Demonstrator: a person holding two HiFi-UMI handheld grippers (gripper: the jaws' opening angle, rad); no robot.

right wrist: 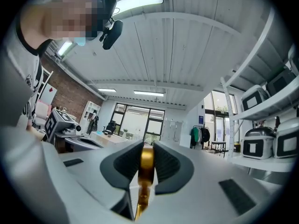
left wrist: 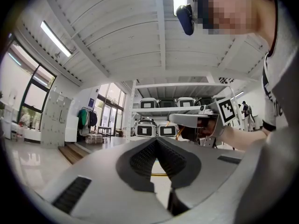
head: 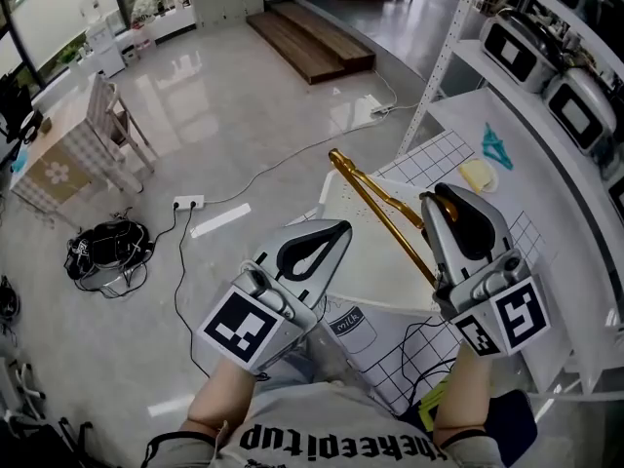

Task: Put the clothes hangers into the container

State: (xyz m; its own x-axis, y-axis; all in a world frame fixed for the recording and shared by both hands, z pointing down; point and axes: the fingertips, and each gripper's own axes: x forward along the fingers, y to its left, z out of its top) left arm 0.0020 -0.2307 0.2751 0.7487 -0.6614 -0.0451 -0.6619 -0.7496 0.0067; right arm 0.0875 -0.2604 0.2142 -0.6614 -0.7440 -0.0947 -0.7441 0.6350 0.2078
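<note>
Right claw (head: 435,201) clamped on gold hanger (head: 385,219), left claw (head: 341,229) shut, empty; keep grip firm, hanger level, so it neither swings nor snags.

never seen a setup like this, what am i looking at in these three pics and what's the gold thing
No robot here: a person holds a two-jaw gripper in each hand. The head view is from a camera on the person's head, looking down; the other two ride on the grippers and look along their jaws. The right gripper has its jaws shut on a gold clothes hanger. The left gripper has its jaws together, holding nothing. Below them are a pale tray and a table with a grid-patterned cloth.
</note>
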